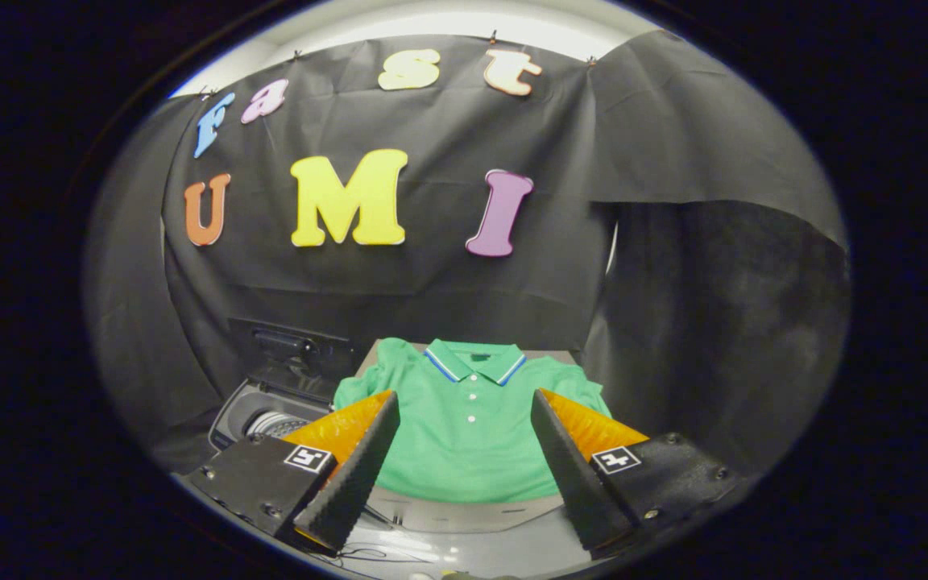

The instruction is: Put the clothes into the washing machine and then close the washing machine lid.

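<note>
A green polo shirt (468, 427) with a blue-and-white trimmed collar lies spread flat on a grey surface (472, 515), just ahead of my fingers and partly framed between them. My gripper (464, 419) is open wide, nothing between its black ribbed pads (355, 475). To the left of the shirt, beyond the left finger, the washing machine (271, 411) stands with its dark lid (295, 354) raised, and its metal drum (275, 423) shows inside the opening.
Black cloth walls close the booth behind and on both sides of the shirt. The right wall hangs close past the right finger. A pale glossy ledge (464, 556) runs below the fingers.
</note>
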Demonstrator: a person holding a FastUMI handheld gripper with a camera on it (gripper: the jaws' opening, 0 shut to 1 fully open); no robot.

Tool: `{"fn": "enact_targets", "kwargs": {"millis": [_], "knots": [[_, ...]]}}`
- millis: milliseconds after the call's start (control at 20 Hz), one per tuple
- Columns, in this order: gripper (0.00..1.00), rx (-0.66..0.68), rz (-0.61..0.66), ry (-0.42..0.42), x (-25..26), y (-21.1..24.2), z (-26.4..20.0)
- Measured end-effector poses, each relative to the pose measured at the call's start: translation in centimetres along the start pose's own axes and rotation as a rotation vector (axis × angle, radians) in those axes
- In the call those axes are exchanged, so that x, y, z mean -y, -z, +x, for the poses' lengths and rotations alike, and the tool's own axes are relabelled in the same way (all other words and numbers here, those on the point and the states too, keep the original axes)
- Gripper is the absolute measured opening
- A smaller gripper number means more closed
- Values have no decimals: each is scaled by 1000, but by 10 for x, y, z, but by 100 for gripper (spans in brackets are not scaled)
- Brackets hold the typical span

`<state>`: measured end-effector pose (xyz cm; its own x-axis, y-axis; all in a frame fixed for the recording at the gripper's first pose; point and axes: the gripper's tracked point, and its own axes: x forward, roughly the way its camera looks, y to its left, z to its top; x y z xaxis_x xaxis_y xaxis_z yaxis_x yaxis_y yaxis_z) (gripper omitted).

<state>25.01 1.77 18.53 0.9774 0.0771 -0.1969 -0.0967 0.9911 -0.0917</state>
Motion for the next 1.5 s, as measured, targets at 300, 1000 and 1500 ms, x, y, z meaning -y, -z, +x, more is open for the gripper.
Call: {"fn": "enact_targets", "kwargs": {"millis": [300,1000,1500], "knots": [[100,-199,30,-14,9,11,102],[97,-440,89,-3,19,64,156],[21,-461,148,-27,23,66,160]]}}
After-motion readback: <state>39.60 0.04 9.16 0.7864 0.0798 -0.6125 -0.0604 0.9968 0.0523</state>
